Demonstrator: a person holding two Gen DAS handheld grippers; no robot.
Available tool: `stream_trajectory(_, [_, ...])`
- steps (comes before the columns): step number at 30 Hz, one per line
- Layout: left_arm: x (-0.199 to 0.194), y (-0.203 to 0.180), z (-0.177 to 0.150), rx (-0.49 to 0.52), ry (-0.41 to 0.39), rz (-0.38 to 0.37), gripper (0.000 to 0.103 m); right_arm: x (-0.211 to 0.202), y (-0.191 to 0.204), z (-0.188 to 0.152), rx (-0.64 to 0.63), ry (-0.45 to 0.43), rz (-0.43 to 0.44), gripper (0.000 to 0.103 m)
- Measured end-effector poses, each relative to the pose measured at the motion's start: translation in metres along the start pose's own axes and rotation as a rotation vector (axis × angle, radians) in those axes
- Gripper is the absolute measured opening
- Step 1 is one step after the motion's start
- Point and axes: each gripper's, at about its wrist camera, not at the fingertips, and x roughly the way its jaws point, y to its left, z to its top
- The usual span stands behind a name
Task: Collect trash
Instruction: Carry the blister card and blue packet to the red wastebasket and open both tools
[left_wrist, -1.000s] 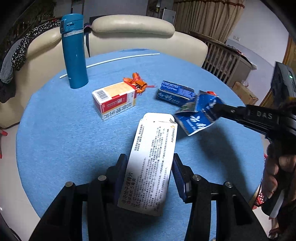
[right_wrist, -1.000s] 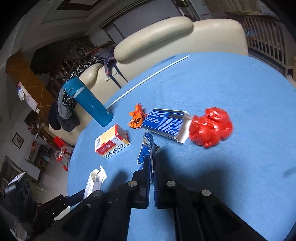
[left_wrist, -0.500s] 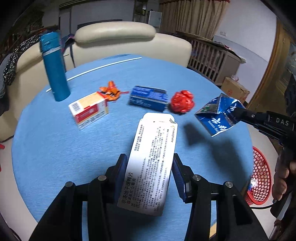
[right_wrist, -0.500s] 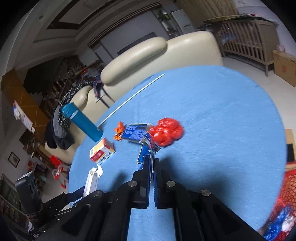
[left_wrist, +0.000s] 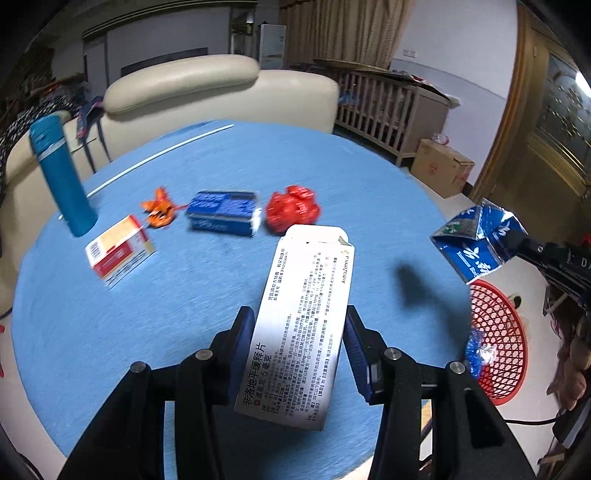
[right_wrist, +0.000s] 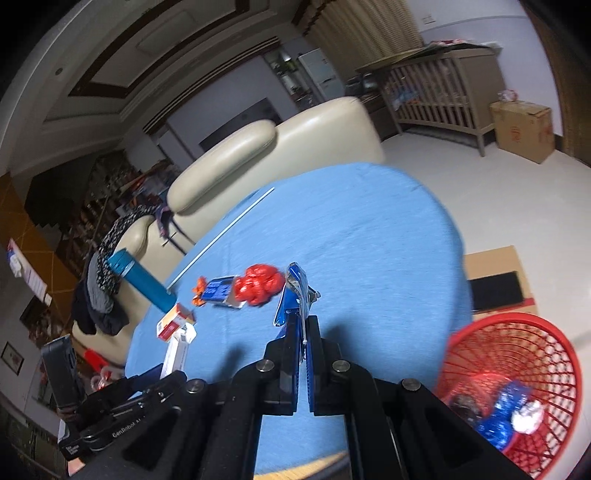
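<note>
My left gripper (left_wrist: 299, 325) is shut on a white medicine box (left_wrist: 303, 317) and holds it above the blue round table (left_wrist: 110, 314). My right gripper (right_wrist: 301, 325) is shut on a flattened blue carton (right_wrist: 291, 291), also seen in the left wrist view (left_wrist: 476, 240), held near the table's right edge above the floor. A red mesh basket (right_wrist: 517, 373) stands on the floor beside the table, with blue and white trash inside; it also shows in the left wrist view (left_wrist: 498, 332). On the table lie a red crumpled wrapper (left_wrist: 291, 210), a blue box (left_wrist: 221, 210), an orange wrapper (left_wrist: 159, 210) and a red-and-white box (left_wrist: 118, 251).
A teal flask (left_wrist: 62, 177) stands at the table's left. A white rod (left_wrist: 159, 158) lies at the far side. A cream sofa (left_wrist: 192, 88) sits behind the table. A cardboard box (left_wrist: 439, 166) and a wooden crib (left_wrist: 388, 107) stand at the right.
Both grippers have moved right and back from the table, carrying the white box and the blue carton. The red basket has come into view under the carton.
</note>
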Motion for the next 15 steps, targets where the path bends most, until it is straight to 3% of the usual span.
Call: stream_trajectory(15, [0.008,-0.082,0.015,0.14,0.0,-0.11,0.05,-0.072,-0.073,-0.004,0.106,-0.101,-0.128,0.003])
